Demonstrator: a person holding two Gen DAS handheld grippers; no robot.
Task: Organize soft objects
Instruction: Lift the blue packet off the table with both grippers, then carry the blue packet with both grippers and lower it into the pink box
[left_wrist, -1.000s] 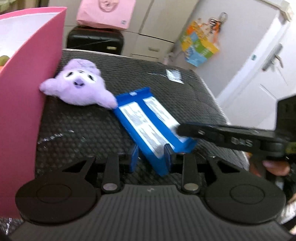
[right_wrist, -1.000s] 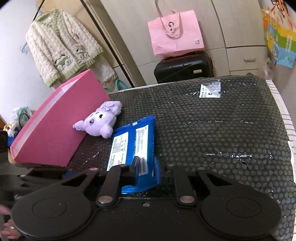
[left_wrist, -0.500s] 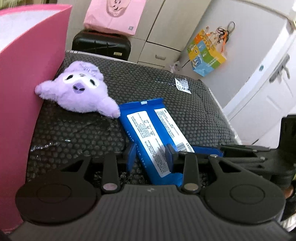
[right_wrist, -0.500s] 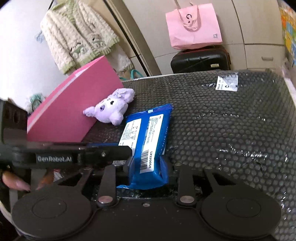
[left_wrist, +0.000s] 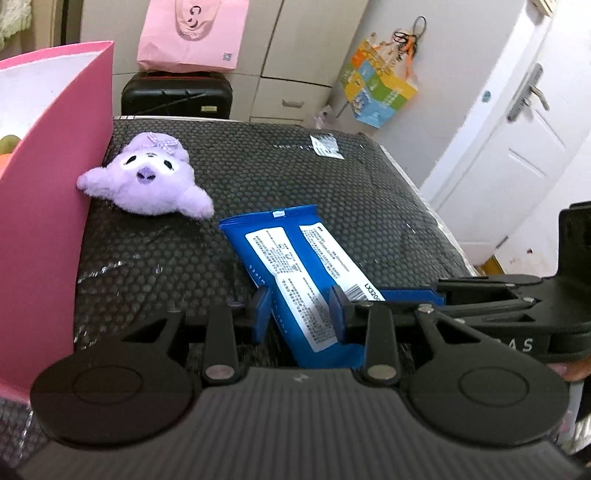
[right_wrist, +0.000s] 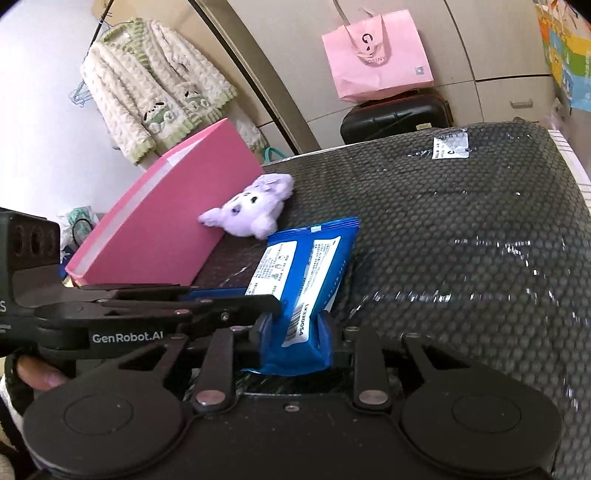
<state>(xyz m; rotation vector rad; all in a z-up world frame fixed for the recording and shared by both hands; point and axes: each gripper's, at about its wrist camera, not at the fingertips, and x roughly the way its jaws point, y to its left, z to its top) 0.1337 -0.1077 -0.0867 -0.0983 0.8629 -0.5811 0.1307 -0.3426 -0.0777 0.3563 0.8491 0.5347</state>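
Note:
A blue wipes pack (left_wrist: 295, 266) lies on the black bubble-wrapped surface (left_wrist: 258, 166). My left gripper (left_wrist: 300, 310) straddles its near end, jaws close to its sides. My right gripper (right_wrist: 293, 328) is shut on the same end of the blue wipes pack (right_wrist: 306, 266) and comes in from the right in the left wrist view. A purple plush toy (left_wrist: 147, 181) lies further back, touching the pink box (left_wrist: 48, 184). The purple plush toy (right_wrist: 251, 210) and the pink box (right_wrist: 166, 221) also show in the right wrist view.
A black suitcase (left_wrist: 177, 94) with a pink paper bag (left_wrist: 192, 33) on it stands behind the surface. A white door (left_wrist: 517, 129) is at the right. A knitted cardigan (right_wrist: 147, 99) hangs at the back left. A white label (left_wrist: 325, 146) sticks to the wrap.
Both grippers have moved in on the pack's near end. The right gripper's fingers closed onto the pack and lifted its near end a little. The plush has not moved.

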